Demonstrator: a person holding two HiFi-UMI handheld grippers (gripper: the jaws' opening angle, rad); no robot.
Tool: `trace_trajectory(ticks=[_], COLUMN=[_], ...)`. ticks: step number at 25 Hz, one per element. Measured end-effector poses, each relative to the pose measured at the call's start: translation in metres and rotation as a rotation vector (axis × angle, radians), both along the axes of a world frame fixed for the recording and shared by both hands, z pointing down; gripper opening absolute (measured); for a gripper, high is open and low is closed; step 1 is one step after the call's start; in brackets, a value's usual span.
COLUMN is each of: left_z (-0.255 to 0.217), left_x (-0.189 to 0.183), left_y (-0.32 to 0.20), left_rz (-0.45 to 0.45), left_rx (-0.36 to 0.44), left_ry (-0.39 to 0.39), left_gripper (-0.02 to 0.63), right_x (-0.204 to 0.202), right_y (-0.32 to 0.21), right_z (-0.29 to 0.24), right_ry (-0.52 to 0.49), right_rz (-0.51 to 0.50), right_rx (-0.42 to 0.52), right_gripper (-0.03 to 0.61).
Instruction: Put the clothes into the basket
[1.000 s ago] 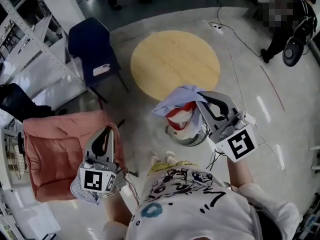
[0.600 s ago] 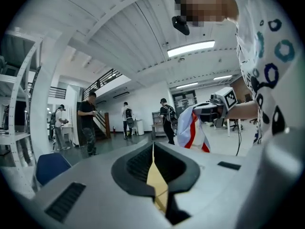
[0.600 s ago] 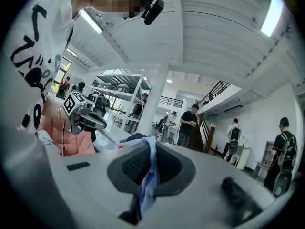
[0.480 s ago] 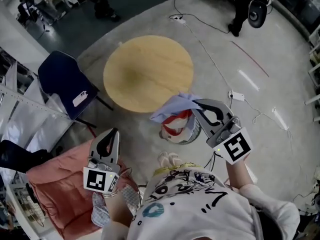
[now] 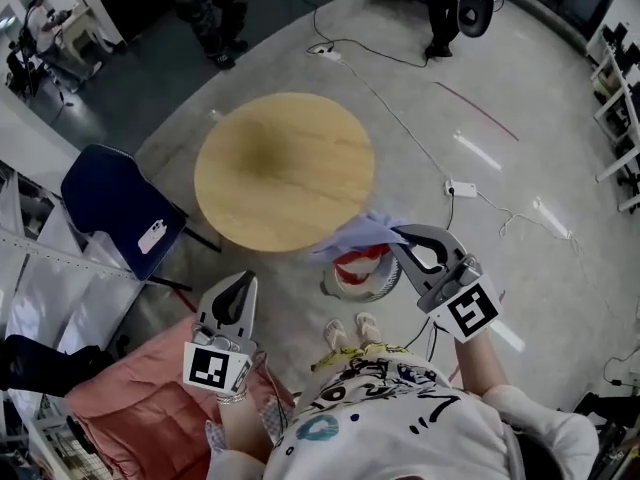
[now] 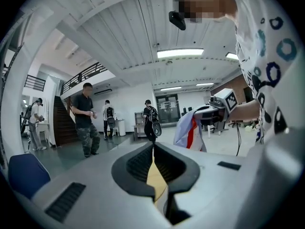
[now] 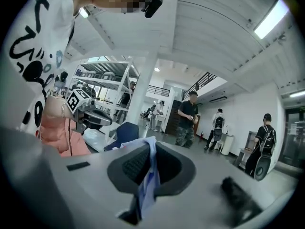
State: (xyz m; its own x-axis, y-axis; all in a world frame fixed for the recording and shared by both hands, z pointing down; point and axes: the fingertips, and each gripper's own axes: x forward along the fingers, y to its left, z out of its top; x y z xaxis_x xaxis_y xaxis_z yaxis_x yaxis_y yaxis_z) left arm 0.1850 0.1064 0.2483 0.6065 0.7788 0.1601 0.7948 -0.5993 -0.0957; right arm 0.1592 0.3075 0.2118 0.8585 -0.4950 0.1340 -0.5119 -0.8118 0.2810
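My right gripper (image 5: 397, 232) is shut on a pale blue cloth (image 5: 358, 233), which hangs just above a small wire basket (image 5: 388, 278) on the floor. A red and white garment (image 5: 357, 262) lies in the basket. In the right gripper view the blue cloth (image 7: 147, 176) runs down between the closed jaws of the right gripper (image 7: 148, 145). My left gripper (image 5: 247, 280) is shut with nothing in it, held level to the left of the basket. From the left gripper view, the left gripper (image 6: 153, 147) has its jaws together, and the hanging cloth (image 6: 189, 130) shows ahead.
A round wooden table (image 5: 285, 168) stands just beyond the basket. A blue chair (image 5: 115, 208) is at the left, and a pink cushion (image 5: 130, 418) with a checked cloth (image 5: 213, 436) on it lies at the lower left. Cables (image 5: 470, 193) cross the floor. Several people stand far off.
My left gripper has come off the pink cushion and swung right toward the basket. The right gripper with the blue cloth has sunk a little over the basket.
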Motion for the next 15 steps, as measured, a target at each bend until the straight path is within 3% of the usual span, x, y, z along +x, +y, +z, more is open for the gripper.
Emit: trace_trajectory(ticks=[7, 15], left_z=[0.015, 0.035], left_x=[0.007, 0.019], left_y=[0.017, 0.053], left_rz=[0.031, -0.004], left_rx=[-0.008, -0.001], left_ry=[-0.044, -0.089], left_gripper=[0.023, 0.023], right_x=[0.0, -0.001], right_y=[0.012, 0.044], right_z=[0.024, 0.076], right_ry=[-0.058, -0.215], right_rz=[0.02, -0.022], right_rx=[-0.035, -0.077], right_gripper=[0.032, 0.032])
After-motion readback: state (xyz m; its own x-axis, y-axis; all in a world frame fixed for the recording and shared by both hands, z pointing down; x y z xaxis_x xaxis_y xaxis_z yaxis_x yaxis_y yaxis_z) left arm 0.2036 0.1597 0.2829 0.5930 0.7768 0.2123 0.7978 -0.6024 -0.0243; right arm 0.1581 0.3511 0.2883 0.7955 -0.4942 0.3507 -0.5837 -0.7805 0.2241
